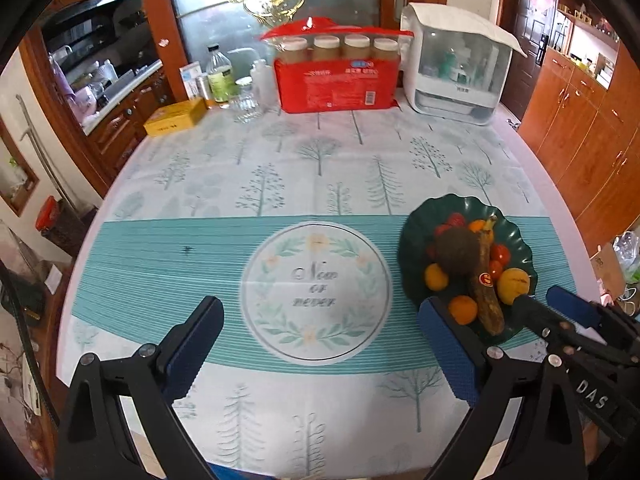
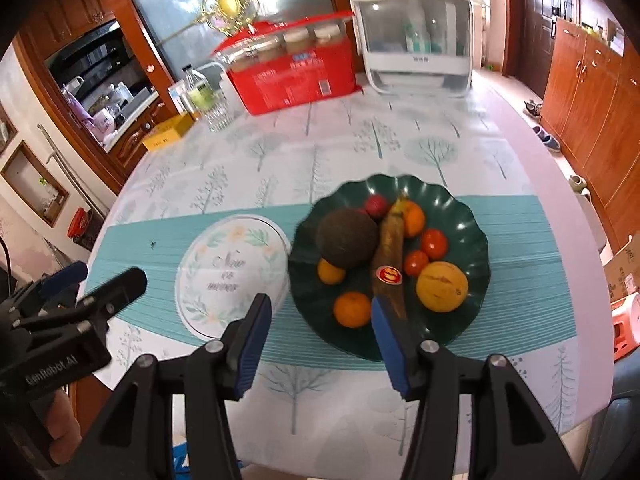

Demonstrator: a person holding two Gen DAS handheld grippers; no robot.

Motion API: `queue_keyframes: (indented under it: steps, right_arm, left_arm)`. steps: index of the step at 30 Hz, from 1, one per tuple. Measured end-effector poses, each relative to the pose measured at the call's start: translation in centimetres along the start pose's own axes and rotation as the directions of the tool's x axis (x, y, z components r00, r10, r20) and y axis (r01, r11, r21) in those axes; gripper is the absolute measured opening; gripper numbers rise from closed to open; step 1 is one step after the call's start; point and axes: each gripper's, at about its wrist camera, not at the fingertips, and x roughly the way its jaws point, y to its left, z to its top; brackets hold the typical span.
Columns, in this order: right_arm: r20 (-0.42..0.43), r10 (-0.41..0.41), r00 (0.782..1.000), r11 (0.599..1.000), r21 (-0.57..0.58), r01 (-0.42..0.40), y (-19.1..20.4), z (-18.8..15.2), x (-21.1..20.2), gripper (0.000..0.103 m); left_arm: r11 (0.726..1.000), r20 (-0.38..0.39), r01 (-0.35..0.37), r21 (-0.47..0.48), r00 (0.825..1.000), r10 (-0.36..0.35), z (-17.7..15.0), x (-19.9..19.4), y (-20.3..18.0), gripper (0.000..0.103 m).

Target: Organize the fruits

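the green plate (image 2: 460, 216) of fruits sits on the tablecloth (image 1: 320, 168), right of its round printed emblem (image 1: 316, 292). on the plate lie a brown round fruit (image 2: 347, 238), a browned banana (image 2: 387, 258), oranges, small red tomatoes and a yellow fruit (image 2: 442, 286). the right gripper (image 2: 320, 340) hangs over the plate's near edge, jaws parted and empty. the left gripper (image 1: 320, 348) hangs left of the plate over the emblem, spread wide, holding nothing; its right finger overlaps the plate's near left rim.
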Motion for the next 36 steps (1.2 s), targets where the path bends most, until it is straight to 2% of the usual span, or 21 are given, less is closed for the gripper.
queue_keyframes:
  steps: [9,18,36]
  right_arm:
    - [0.049,-0.029,0.998,0.999,-0.016,0.029,3.4,0.0,-2.0,0.054]
    - [0.06,-0.058,0.996,0.998,-0.025,0.059,5.8,-0.5,-2.3,0.054]
    - [0.056,-0.082,0.995,0.997,-0.003,0.082,6.6,-1.3,-2.2,0.054]
  left_arm:
    - [1.0,0.029,0.007,0.027,1.0,-0.007,-0.4,-1.3,1.9,0.098]
    - [0.999,0.034,0.032,0.037,0.999,-0.034,-0.1,-1.0,3.1,0.098]
    - [0.996,0.012,0.075,0.058,0.997,-0.075,-0.4,-0.4,3.9,0.098]
